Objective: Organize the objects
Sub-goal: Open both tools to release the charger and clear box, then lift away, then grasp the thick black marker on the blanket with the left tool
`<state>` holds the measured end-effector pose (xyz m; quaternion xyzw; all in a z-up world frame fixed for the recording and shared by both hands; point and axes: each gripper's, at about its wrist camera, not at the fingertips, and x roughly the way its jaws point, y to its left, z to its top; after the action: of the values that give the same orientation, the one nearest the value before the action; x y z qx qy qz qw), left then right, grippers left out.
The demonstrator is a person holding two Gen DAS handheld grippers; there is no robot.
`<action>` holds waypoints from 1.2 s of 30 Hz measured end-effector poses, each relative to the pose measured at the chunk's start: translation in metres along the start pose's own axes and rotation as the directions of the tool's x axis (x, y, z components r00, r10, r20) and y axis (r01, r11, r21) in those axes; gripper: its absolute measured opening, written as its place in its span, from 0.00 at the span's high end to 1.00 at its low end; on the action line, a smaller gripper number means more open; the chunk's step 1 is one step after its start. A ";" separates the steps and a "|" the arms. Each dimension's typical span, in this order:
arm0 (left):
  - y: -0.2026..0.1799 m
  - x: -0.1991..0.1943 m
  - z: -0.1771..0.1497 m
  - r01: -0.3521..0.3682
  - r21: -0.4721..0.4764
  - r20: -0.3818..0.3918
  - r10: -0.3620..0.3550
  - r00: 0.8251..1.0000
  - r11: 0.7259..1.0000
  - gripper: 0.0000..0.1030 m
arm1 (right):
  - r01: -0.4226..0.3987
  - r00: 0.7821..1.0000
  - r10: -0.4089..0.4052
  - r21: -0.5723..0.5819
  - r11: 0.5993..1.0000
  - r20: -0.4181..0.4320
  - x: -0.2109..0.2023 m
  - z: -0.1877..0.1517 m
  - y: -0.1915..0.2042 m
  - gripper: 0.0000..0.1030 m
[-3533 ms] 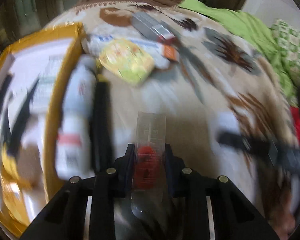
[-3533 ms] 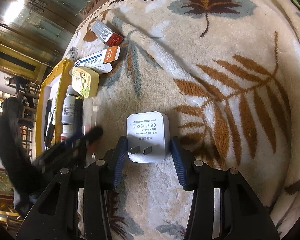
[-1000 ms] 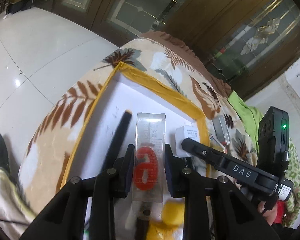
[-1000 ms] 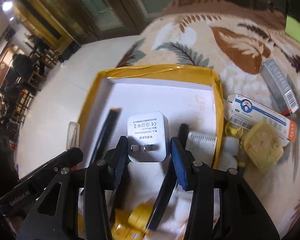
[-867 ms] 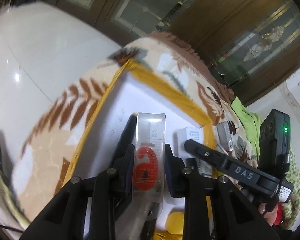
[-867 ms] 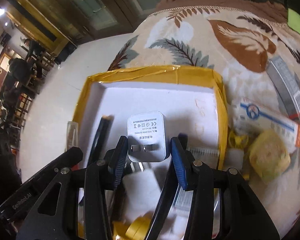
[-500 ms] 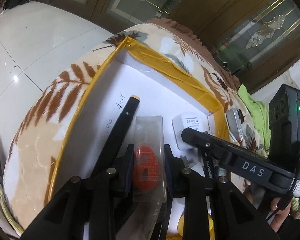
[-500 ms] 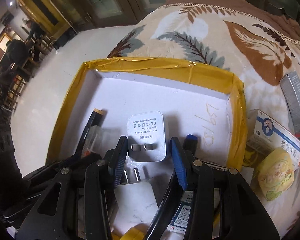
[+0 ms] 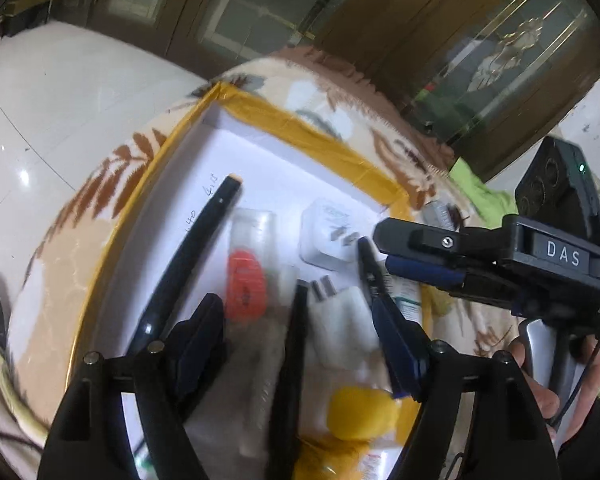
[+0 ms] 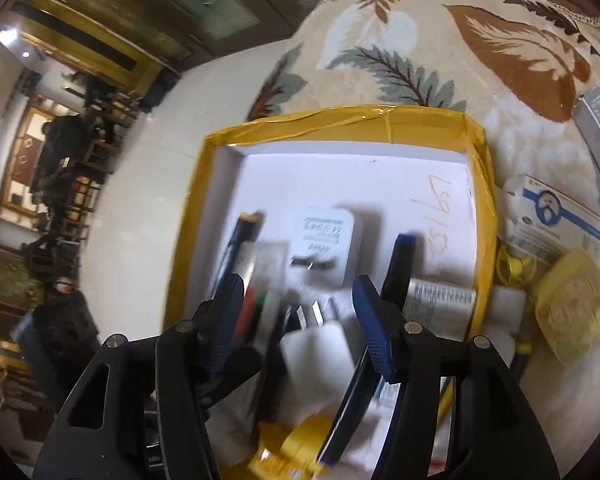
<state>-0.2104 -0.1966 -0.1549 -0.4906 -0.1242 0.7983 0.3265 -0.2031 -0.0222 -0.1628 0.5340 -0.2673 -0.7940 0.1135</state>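
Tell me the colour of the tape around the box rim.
Yellow tape, clearest in the right wrist view.

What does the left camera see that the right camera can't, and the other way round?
Only the left wrist view shows the right tool from the side and the hand holding it.

Only the right wrist view shows the yellow tin and the blue-and-white carton outside the box.

Both show the yellow-edged box, the white charger and the black pen.

Both jaws have opened, dropping the charger (image 10: 322, 252) and clear case (image 9: 249, 264) into the box (image 10: 340, 120).
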 end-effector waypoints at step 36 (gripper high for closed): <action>-0.123 -0.106 -0.124 0.008 0.165 -0.026 -0.004 1.000 0.986 0.25 | -0.009 0.988 -0.020 0.189 0.982 0.154 -0.121 -0.111 -0.052 0.45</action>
<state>-0.0216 -0.1864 -0.0771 -0.4715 -0.0551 0.7986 0.3700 -0.0477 0.0431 -0.1278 0.4797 -0.3482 -0.8045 0.0388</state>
